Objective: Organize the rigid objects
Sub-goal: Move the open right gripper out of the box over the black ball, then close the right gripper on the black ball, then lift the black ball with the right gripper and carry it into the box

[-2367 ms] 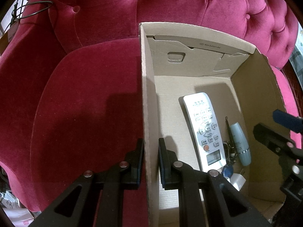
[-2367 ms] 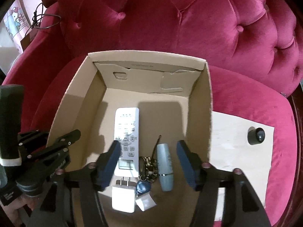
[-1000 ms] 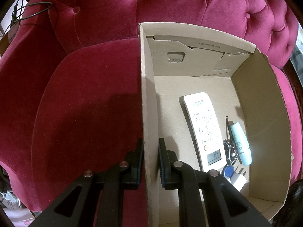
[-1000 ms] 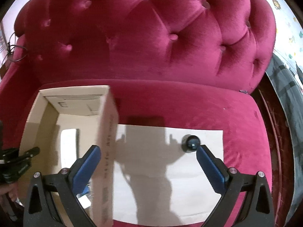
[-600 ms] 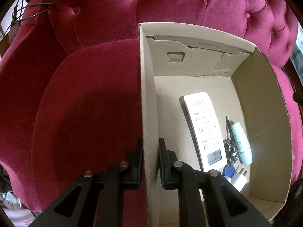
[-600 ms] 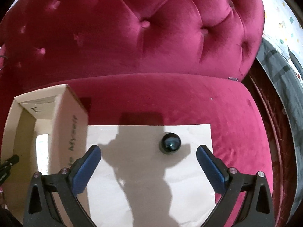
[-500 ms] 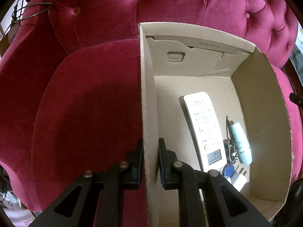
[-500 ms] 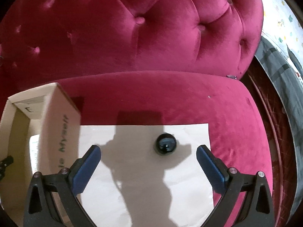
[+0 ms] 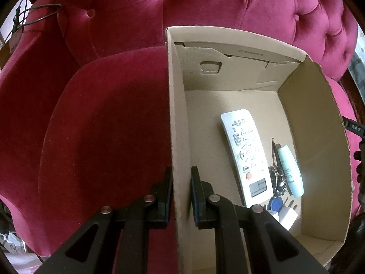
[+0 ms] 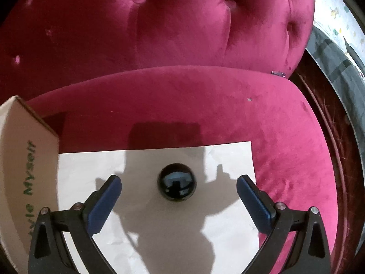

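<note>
Left gripper (image 9: pixel 181 194) clamped on cardboard box (image 9: pixel 176 118) wall; right gripper (image 10: pixel 179 193) spread wide, empty, flanking black ball (image 10: pixel 177 184) on white board (image 10: pixel 228 223).

Both wrist views look steeply down, sharing the cardboard box (image 9: pixel 314 123).

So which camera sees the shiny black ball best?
The right wrist view. The black ball sits in the middle of it, on the white sheet, between the open right gripper's fingers. The left wrist view shows none of it, only the cardboard box whose wall the left gripper pinches.
</note>
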The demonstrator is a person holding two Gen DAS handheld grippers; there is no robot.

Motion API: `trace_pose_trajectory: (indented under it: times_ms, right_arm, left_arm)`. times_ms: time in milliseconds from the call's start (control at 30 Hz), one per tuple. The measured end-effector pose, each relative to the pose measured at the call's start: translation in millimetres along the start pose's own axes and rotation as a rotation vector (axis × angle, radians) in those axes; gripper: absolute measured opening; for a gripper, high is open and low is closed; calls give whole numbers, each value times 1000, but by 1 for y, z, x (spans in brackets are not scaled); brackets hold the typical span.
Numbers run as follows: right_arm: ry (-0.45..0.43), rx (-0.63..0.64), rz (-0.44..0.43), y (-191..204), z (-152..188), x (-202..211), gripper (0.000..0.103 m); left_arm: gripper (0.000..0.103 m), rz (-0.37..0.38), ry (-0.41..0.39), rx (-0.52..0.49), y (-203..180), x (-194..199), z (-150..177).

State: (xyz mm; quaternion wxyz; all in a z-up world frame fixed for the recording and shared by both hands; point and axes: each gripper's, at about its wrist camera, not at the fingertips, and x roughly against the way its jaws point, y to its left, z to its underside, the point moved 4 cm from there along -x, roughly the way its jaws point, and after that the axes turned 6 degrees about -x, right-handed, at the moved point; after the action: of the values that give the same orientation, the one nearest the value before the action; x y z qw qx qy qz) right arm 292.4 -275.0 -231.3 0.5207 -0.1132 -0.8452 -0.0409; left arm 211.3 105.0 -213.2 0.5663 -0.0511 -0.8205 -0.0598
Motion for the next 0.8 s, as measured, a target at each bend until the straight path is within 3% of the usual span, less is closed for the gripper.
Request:
trace_pose_trajectory:
  times_ms: [233,300,400,433,500,800]
  right_arm:
    - [32,-19,-6,-6,2,-20,102]
    - [37,-26,-10,-6,2,-22,98]
    - [38,-22,-7,-5,3,-21,77]
    - [43,-25,-6,-5,3,-21,58]
    - [49,-31,-8,-3,3,-20,40]
    - [46,-26,-16,-1,8,-6,40]
  left_arm:
    - [15,5,1,4,2,-1,0]
    - [15,8,2,6,3,-1,0]
    - [15,6,2,4,3,-1,0]
    - [15,5,3,3,2,-1,0]
    - [15,2,4,1,2,-2,0]
    - [15,7,5,6,3,-3,0]
